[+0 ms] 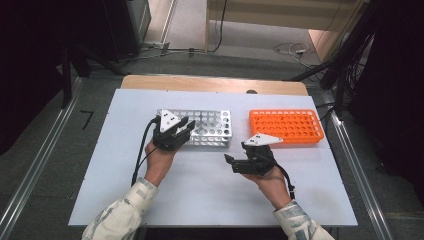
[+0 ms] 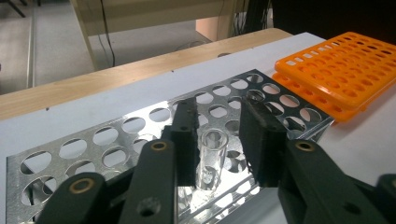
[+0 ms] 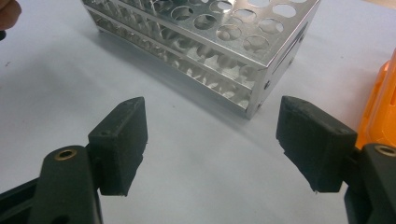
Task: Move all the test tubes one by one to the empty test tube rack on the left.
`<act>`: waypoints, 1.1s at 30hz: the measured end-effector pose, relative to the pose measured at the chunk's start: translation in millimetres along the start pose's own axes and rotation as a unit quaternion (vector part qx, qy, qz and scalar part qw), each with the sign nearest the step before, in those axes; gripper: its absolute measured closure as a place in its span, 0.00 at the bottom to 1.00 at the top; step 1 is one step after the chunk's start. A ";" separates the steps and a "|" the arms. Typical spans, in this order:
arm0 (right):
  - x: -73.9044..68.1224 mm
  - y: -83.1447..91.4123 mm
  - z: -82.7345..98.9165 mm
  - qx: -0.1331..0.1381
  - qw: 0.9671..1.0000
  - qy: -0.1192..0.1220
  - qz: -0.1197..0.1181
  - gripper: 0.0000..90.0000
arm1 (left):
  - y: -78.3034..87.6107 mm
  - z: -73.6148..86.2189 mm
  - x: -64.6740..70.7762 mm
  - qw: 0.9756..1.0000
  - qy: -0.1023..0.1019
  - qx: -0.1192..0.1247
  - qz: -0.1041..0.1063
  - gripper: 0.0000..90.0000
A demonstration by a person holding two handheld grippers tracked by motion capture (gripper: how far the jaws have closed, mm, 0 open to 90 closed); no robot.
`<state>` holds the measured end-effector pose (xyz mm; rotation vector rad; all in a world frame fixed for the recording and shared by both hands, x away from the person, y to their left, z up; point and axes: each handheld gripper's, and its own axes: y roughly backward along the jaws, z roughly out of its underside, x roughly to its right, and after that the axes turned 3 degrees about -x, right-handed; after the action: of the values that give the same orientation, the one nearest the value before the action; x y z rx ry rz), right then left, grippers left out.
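A shiny metal tube rack (image 1: 212, 131) with round holes stands left of centre on the white board. In the left gripper view a clear glass tube (image 2: 212, 156) stands upright in a near hole of the rack (image 2: 116, 135). My left gripper (image 2: 219, 114) straddles that tube with its jaws a little apart, the right jaw clear of the glass. From above, the left gripper (image 1: 186, 126) hovers over the rack's near left part. My right gripper (image 1: 235, 152) rests low over the board, open and empty, its jaws (image 3: 212, 121) facing the rack's corner (image 3: 254, 100).
An orange plastic rack (image 1: 286, 126) with several empty holes lies at the right, close to the metal rack's end (image 2: 345, 65). The white board (image 1: 200, 200) sits on a wooden table (image 1: 215, 83). Cables and stands line the floor behind.
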<state>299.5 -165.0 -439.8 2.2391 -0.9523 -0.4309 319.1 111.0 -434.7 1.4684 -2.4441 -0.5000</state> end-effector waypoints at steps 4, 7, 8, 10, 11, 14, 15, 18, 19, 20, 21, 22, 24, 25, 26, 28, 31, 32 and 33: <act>1.6 -1.9 -2.4 0.002 1.000 -0.001 0.001 0.26 | 7.0 -0.1 0.9 1.000 0.004 0.008 0.005 0.69; 2.6 -4.7 -4.3 0.003 1.000 -0.001 0.001 0.26 | 12.0 0.6 0.4 1.000 0.011 0.005 0.011 0.61; 2.8 -5.9 -4.7 0.001 1.000 0.000 0.000 0.26 | 13.8 0.9 0.2 1.000 0.015 0.003 0.012 0.58; 3.6 -8.8 -5.1 -0.001 1.000 0.003 0.001 0.26 | 17.8 2.1 -1.1 1.000 0.019 0.003 0.007 0.51; 4.0 -10.1 -5.3 -0.003 1.000 0.001 0.000 0.26 | 20.1 2.7 -2.1 1.000 0.024 0.002 0.003 0.48; 5.6 -12.6 -6.8 -0.004 1.000 0.002 0.000 0.26 | 27.6 5.6 -7.0 0.999 0.042 -0.001 -0.003 0.40; 6.4 -13.0 -7.5 -0.003 1.000 0.004 0.000 0.26 | 30.3 6.8 -9.2 0.999 0.046 -0.002 -0.006 0.38; 8.4 -13.1 -10.0 0.000 1.000 0.001 -0.001 0.26 | 38.9 10.7 -15.7 0.998 0.060 -0.002 -0.017 0.35; 9.3 -13.0 -10.8 0.002 1.000 0.001 0.000 0.26 | 41.5 12.0 -17.8 0.998 0.065 -0.003 -0.020 0.34; 9.9 -12.7 -11.6 0.003 1.000 0.000 0.000 0.26 | 44.1 13.5 -19.8 0.997 0.067 -0.004 -0.024 0.34; 11.0 -12.4 -12.4 0.004 1.000 0.000 0.000 0.26 | 46.4 15.0 -21.1 0.997 0.071 -0.003 -0.027 0.34; 12.1 -12.1 -13.0 0.005 1.000 0.001 0.000 0.26 | 48.8 16.8 -22.2 0.997 0.074 -0.003 -0.030 0.34; 13.7 -11.2 -13.5 0.007 1.000 -0.001 0.002 0.26 | 53.4 20.2 -24.1 0.996 0.077 -0.008 -0.034 0.32; 14.9 -10.7 -13.3 0.008 1.000 0.000 0.003 0.26 | 55.6 22.2 -24.7 0.996 0.080 -0.009 -0.037 0.31; 15.8 -9.8 -12.8 0.008 1.000 -0.002 0.004 0.26 | 57.9 24.4 -25.2 0.996 0.082 -0.009 -0.039 0.31; 18.8 -7.4 -11.4 0.010 1.000 -0.003 0.005 0.26 | 62.2 28.4 -25.5 0.995 0.084 -0.014 -0.045 0.29; 23.7 -2.2 -8.9 0.015 1.000 -0.013 0.010 0.26 | 68.1 34.6 -24.5 0.995 0.085 -0.018 -0.049 0.28; 25.9 -0.2 -7.8 0.017 1.000 -0.013 0.012 0.26 | 69.7 36.4 -23.7 0.995 0.087 -0.020 -0.049 0.26; 27.4 1.7 -6.8 0.020 1.000 -0.016 0.014 0.26 | 71.1 38.4 -22.9 0.995 0.087 -0.021 -0.049 0.25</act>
<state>320.9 -183.0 -434.9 2.2577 -1.0155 -0.4407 258.2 168.5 -441.2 1.5514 -2.2249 -0.4205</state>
